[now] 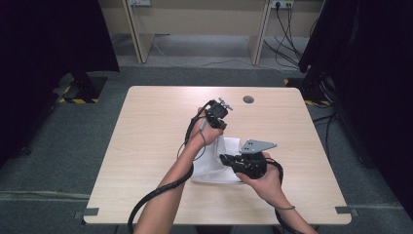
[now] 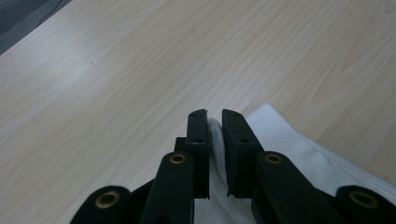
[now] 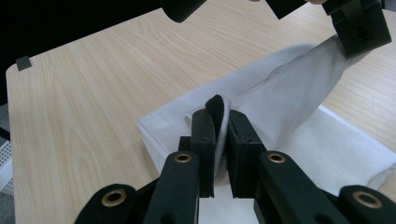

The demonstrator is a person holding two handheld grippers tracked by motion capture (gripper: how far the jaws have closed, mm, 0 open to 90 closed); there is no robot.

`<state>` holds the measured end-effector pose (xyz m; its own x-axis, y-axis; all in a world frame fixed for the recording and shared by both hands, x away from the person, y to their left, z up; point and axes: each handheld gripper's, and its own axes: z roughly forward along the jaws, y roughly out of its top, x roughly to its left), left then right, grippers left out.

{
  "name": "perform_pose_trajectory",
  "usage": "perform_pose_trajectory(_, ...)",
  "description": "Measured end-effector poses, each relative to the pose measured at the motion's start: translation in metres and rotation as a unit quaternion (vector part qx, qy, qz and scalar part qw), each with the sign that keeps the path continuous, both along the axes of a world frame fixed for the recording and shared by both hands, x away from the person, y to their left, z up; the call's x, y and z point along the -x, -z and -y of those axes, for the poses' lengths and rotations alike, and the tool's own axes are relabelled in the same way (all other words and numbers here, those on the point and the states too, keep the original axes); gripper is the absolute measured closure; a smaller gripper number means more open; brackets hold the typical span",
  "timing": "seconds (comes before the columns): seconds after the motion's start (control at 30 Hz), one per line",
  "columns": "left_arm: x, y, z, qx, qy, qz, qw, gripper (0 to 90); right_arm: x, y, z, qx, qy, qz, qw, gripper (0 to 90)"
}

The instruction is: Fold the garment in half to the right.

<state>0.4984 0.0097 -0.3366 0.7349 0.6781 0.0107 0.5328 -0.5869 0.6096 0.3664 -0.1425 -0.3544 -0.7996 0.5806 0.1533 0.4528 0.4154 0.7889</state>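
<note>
A person works at a light wooden rectangular table (image 1: pixel 146 146) with 2 black handheld grippers, and both are clamped on the same white folded cloth (image 1: pixel 219 168), which lies a little right of the table's middle, close to the near edge. The left gripper (image 1: pixel 220 127) is tilted down over the far corner of the cloth; in the left gripper view its 2 fingers (image 2: pixel 198 140) stand narrow with a thin fold of the white fabric (image 2: pixel 215 140) pinched between them, and the rest of the cloth (image 2: pixel 299 149) spreads to the right over the bare wood (image 2: pixel 140 70). The right gripper (image 1: pixel 225 159), which carries a grey three-cornered plate (image 1: pixel 256 146) on top, points left across the near part of the cloth. In the right gripper view its fingers (image 3: pixel 204 135) are also narrow and hold a raised edge of the cloth (image 3: pixel 218 121) that curls up between them. From that pinch a single layer of fabric (image 3: pixel 289 93) stretches upward and to the right to the other gripper (image 3: pixel 359 28), lifted off the lower layers, which stay flat on the table (image 3: pixel 93 93). A small dark round disc (image 1: pixel 248 99) sits on the far side of the table, well apart from the cloth. A black spiral cable (image 1: pixel 160 190) trails from the left gripper along the forearm toward the near edge.
</note>
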Motion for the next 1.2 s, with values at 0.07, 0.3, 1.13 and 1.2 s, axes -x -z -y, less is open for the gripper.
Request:
perform_pose_trajectory(0.07, 0.000, 0.001, 0.001, 0.001, 0.000, 0.000, 1.0000, 81.1, 0.000, 0.001, 0.000, -0.001, 0.001, -0.001, 1.0000, 82.9)
perform_pose_trajectory(0.3, 0.000, 0.001, 0.003, -0.001, 0.002, 0.000, 1.0000, 81.1, 0.000, 0.002, 0.001, 0.000, 0.001, -0.002, 1.0000, 82.8)
perform_pose_trajectory(1.13, 0.001, 0.008, 0.009, -0.003, 0.007, -0.006, 1.0000, 81.0, 0.002, 0.010, 0.006, 0.006, 0.005, -0.010, 0.9999, 82.8)
perform_pose_trajectory(1.2, 0.001, 0.009, 0.010, -0.004, 0.008, -0.007, 0.9999, 81.0, 0.002, 0.011, 0.006, 0.008, 0.004, -0.010, 0.9999, 82.8)
